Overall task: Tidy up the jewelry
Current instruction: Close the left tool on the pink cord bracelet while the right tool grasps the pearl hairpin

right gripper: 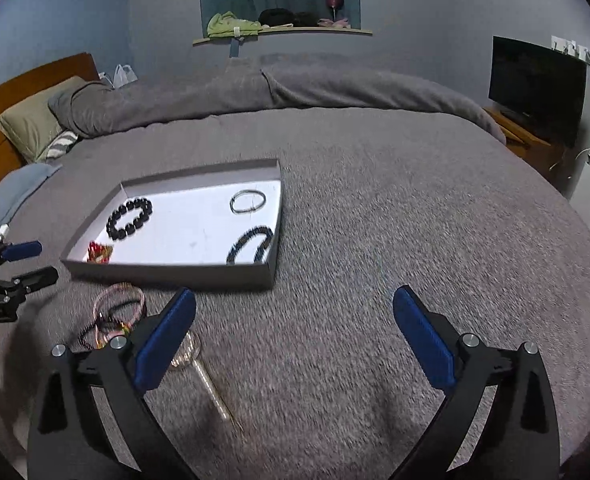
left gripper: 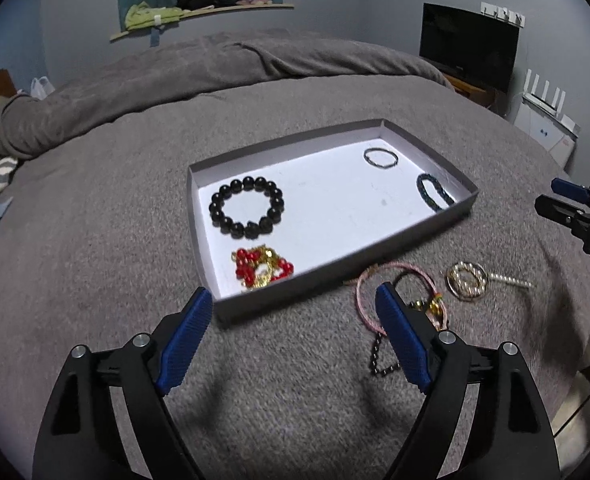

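- The left gripper (left gripper: 291, 312) is being held with its fingers spread apart and nothing between them, above the grey bed (left gripper: 95, 240), just before the near edge of the shallow box tray (left gripper: 335, 256).
- The right gripper (right gripper: 295, 312) is being held wide apart too, gripping nothing, over the bed to the right of the tray (right gripper: 167, 270).
- A black bead bracelet (left gripper: 247, 208), a red-and-gold piece (left gripper: 261, 268), a thin bangle (left gripper: 381, 158) and a dark braided bracelet (left gripper: 435, 192) are being kept inside the tray.
- A pink cord bracelet (left gripper: 365, 300), a black bead chain (left gripper: 379, 360) and a gold ring ornament (left gripper: 467, 280) are lying on the bed just outside the tray's near edge.
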{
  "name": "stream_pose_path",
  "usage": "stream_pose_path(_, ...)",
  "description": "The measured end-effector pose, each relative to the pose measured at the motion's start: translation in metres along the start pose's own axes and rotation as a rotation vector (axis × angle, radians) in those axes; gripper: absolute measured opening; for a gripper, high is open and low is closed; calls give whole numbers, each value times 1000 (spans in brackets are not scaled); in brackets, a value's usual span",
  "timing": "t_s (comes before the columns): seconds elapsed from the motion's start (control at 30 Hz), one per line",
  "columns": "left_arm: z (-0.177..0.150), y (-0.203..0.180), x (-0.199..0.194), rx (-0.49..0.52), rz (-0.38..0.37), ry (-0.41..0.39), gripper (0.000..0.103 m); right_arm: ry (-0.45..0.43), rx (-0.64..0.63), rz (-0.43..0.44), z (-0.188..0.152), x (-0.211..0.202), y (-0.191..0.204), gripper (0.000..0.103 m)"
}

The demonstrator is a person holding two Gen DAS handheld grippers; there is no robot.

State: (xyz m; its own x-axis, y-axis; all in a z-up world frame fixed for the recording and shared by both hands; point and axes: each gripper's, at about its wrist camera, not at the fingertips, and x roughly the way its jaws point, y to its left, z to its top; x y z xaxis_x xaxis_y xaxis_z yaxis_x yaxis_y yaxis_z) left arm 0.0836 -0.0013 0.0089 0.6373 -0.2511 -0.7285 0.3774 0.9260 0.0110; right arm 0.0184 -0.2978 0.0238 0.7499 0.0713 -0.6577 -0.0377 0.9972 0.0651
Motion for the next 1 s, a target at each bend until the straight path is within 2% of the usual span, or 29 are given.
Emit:
stream_pose_path(0.23, -15, -5, -3, -28, -12, 17, 84, 26, -20, -7, -18, -5, -2, 98)
stream_pose_path(0.47, -21, -8, 11, -67, 7, 63, 84, 70, -48, 21, -37, -1, 4, 98)
stream_pose_path(0.63, -22, -11, 20, -100, -16, 85, 84, 91, -65, 44, -45, 5, 11, 97)
stream_pose_path(1.0, -17, -18, 38, -150, 5, 72, 83, 101, -88, 104, -51, 11, 20, 96)
